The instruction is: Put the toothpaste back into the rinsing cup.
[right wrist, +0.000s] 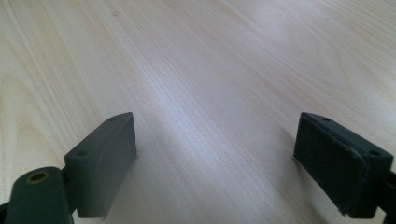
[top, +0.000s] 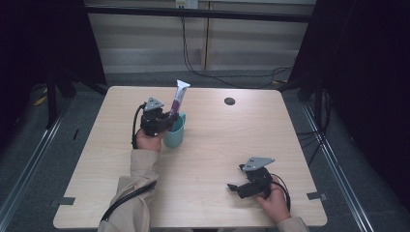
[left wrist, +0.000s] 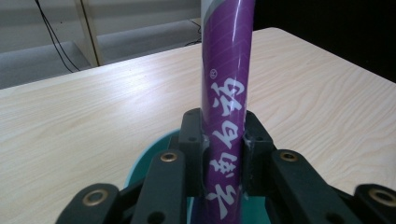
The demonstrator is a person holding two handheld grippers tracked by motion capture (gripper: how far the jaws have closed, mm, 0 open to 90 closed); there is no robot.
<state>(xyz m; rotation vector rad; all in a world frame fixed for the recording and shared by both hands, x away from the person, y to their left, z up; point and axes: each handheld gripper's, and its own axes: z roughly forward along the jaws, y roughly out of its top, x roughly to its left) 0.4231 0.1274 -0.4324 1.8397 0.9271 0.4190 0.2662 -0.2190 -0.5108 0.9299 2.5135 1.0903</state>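
Up close, L tongs round purple tube.

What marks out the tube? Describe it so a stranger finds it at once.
Start at the light wooden table and go to the teal cup left of its middle. The tube rises tilted out of that cup, clamped between the left tongs. It alone is purple, with white characters and a flat pale end on top.

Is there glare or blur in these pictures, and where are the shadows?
High view: dark surroundings, evenly lit table. Left gripper view: white glare on the table, gloss on the purple tube; the left gripper is slightly soft. Right gripper view: pale sheen on the wood, faint shadows beside the right gripper.
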